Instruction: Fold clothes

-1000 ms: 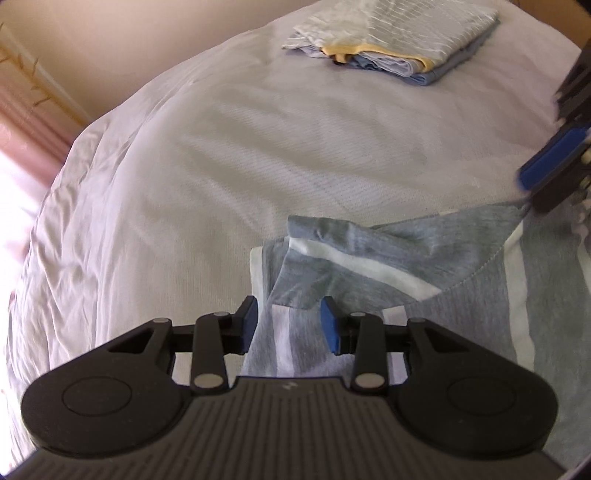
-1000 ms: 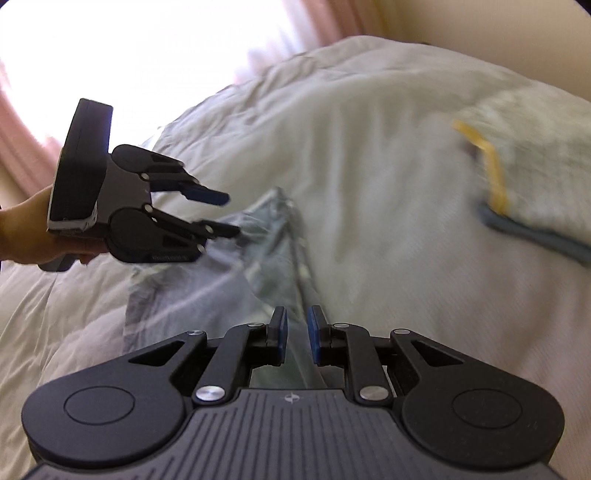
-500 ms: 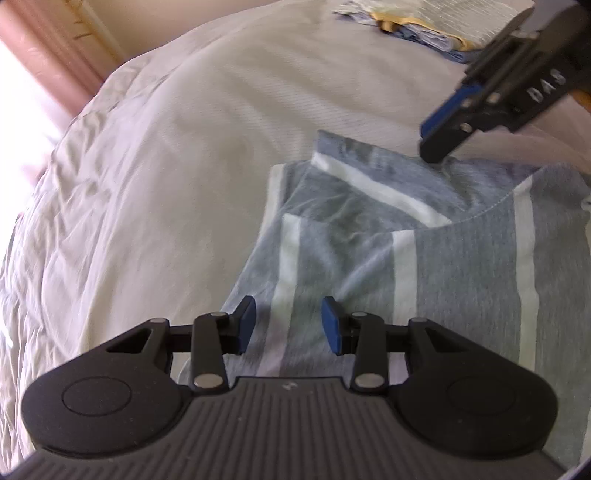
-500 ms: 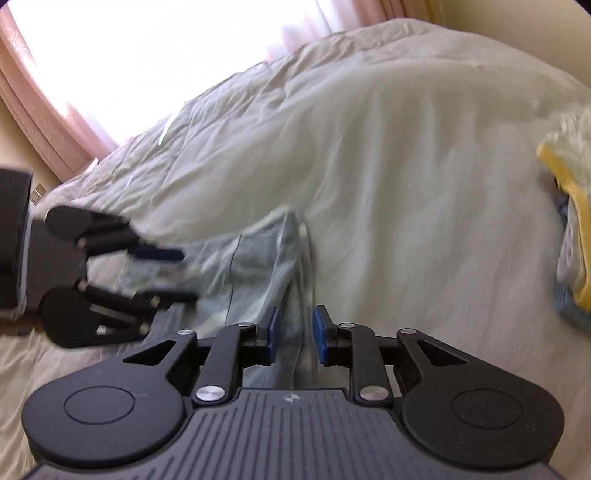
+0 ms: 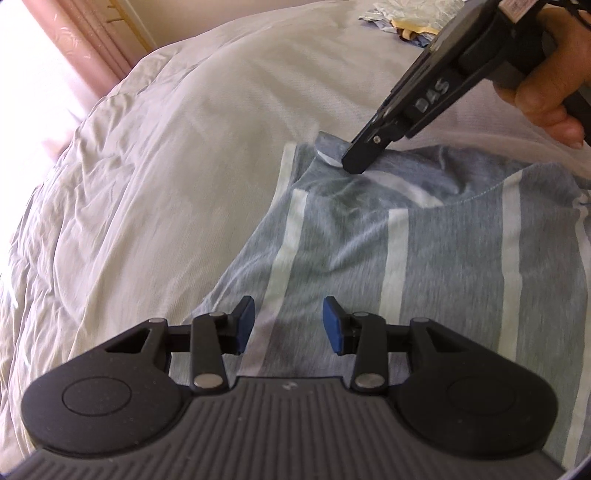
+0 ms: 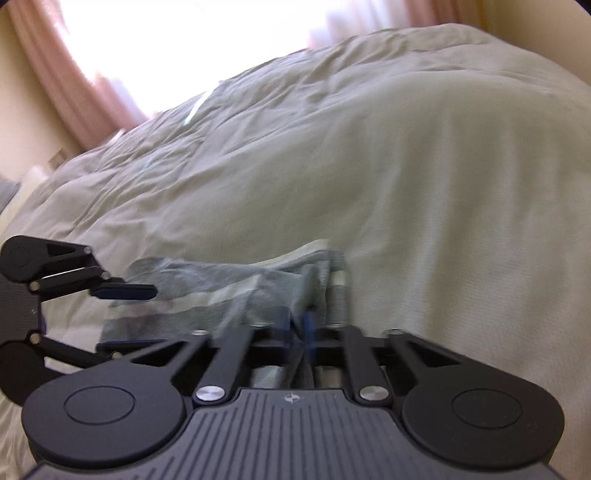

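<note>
A grey shirt [image 5: 424, 251] with white stripes lay part-folded on a pale bed [image 5: 184, 166], filling the lower right of the left wrist view; its far corner sat near 12 o'clock from the left gripper [image 5: 288, 323]. The right gripper [image 5: 354, 162] had its fingers clenched on that corner, a small lump of cloth bunched in the tips; a hand [image 5: 550, 85] held its handle at 2 o'clock. The left gripper hovered low over the near edge, its blue pads spread apart and grasping nothing.

To fold well, the pinched corner probably needed to be carried level and kept taut, with the left fingers taking the near edge so the stripes stayed parallel.

The shirt looked like soft, limp jersey, creased near the pinch; the bedcover was wrinkled and matte. At 1 o'clock a folded stack [image 5: 402, 18] rested, pale with a yellow trim.
</note>
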`<act>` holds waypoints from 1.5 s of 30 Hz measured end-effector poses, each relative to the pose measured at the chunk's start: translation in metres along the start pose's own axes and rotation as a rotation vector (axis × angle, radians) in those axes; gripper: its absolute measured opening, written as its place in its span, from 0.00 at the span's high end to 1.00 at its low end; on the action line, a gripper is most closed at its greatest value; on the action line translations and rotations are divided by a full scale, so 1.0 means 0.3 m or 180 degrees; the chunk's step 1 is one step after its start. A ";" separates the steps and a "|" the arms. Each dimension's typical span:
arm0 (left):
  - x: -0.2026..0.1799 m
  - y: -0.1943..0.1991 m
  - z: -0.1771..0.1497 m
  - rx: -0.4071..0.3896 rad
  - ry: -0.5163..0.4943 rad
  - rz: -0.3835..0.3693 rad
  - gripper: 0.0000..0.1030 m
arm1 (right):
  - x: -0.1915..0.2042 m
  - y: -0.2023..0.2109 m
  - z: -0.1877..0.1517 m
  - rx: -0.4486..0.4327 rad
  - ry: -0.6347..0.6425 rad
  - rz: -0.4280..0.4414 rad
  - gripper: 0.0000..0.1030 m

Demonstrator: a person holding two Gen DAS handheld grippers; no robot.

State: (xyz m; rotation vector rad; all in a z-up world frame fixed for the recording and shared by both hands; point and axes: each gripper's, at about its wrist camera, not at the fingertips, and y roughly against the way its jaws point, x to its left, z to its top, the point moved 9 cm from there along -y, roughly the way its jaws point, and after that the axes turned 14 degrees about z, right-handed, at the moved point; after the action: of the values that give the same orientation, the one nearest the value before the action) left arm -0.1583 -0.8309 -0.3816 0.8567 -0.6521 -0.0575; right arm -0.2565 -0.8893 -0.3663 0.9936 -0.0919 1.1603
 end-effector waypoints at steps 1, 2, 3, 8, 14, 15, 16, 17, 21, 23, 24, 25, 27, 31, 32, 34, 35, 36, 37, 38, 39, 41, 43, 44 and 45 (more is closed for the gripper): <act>0.003 0.001 -0.009 0.0011 0.0014 0.0004 0.65 | 0.013 0.000 0.002 -0.0011 -0.0009 0.0123 0.94; 0.007 0.002 -0.014 0.0017 0.0027 0.0010 0.65 | 0.020 -0.002 0.005 -0.0013 -0.0004 0.0187 0.94; 0.010 0.003 -0.020 0.0023 0.0040 0.0017 0.65 | 0.014 -0.008 0.008 -0.0002 0.0002 0.0164 0.94; 0.029 0.008 -0.047 0.0054 0.0106 0.0050 0.63 | -0.082 -0.023 0.007 -0.0009 -0.0234 -0.0039 0.90; 0.036 0.009 -0.070 0.0106 0.0177 0.0071 0.62 | -0.102 0.011 -0.003 -0.0103 -0.0355 -0.0068 0.83; 0.039 0.010 -0.073 0.0118 0.0198 0.0076 0.62 | -0.102 0.013 -0.003 -0.0116 -0.0371 -0.0068 0.82; 0.042 0.010 -0.077 0.0131 0.0219 0.0080 0.61 | -0.099 0.011 -0.004 -0.0107 -0.0362 -0.0076 0.82; 0.044 0.013 -0.081 0.0140 0.0237 0.0089 0.61 | -0.092 0.007 -0.004 -0.0086 -0.0308 -0.0097 0.81; 0.043 0.028 -0.095 0.0164 0.0265 0.0107 0.61 | -0.043 -0.019 0.006 0.0018 0.0038 -0.0213 0.81; 0.042 0.036 -0.097 0.0165 0.0268 0.0112 0.60 | -0.027 -0.036 0.006 0.0098 0.0164 -0.0291 0.74; 0.041 0.040 -0.097 0.0163 0.0272 0.0118 0.60 | -0.024 -0.047 0.001 0.0149 0.0184 -0.0303 0.70; 0.041 0.044 -0.097 0.0164 0.0278 0.0124 0.59 | -0.023 -0.058 -0.005 0.0205 0.0188 -0.0307 0.64; 0.043 0.050 -0.098 0.0164 0.0291 0.0137 0.59 | -0.027 -0.077 -0.015 0.0291 0.0190 -0.0317 0.63; 0.047 0.056 -0.104 0.0164 0.0305 0.0157 0.57 | 0.004 -0.055 0.008 0.0198 0.0029 0.0039 0.92; 0.050 0.052 -0.106 0.0171 0.0308 0.0159 0.57 | 0.021 -0.044 0.017 0.0144 -0.0036 0.0249 0.93; 0.053 0.047 -0.111 0.0188 0.0331 0.0162 0.57 | 0.035 -0.035 0.025 0.0132 -0.0149 0.0473 0.93; 0.050 0.046 -0.111 0.0189 0.0335 0.0160 0.57 | 0.018 -0.039 0.023 0.0144 -0.0233 0.0479 0.93; 0.048 0.045 -0.110 0.0189 0.0340 0.0158 0.57 | -0.013 -0.044 0.020 0.0138 -0.0336 0.0419 0.92; 0.046 0.044 -0.110 0.0189 0.0345 0.0156 0.57 | -0.048 -0.046 0.016 0.0114 -0.0474 0.0372 0.87; 0.044 0.043 -0.110 0.0190 0.0350 0.0154 0.57 | -0.087 -0.044 0.012 0.0068 -0.0660 0.0339 0.85; 0.042 0.042 -0.110 0.0190 0.0355 0.0153 0.57 | -0.121 -0.037 0.009 0.0010 -0.0816 0.0307 0.84; 0.038 0.040 -0.110 0.0191 0.0365 0.0149 0.57 | -0.137 -0.011 0.016 -0.0086 -0.0854 0.0277 0.75; 0.033 0.038 -0.110 0.0192 0.0375 0.0145 0.56 | -0.134 0.014 0.021 -0.0151 -0.0796 0.0252 0.62; 0.031 0.037 -0.109 0.0192 0.0380 0.0144 0.56 | -0.124 0.026 0.018 -0.0161 -0.0730 0.0231 0.60; 0.029 0.036 -0.109 0.0193 0.0384 0.0142 0.56 | -0.113 0.033 0.016 -0.0168 -0.0663 0.0204 0.60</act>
State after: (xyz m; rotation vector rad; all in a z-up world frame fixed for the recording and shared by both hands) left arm -0.1353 -0.8039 -0.3849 0.8964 -0.5616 0.0541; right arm -0.2775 -0.9165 -0.3753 1.0687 -0.3208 1.1042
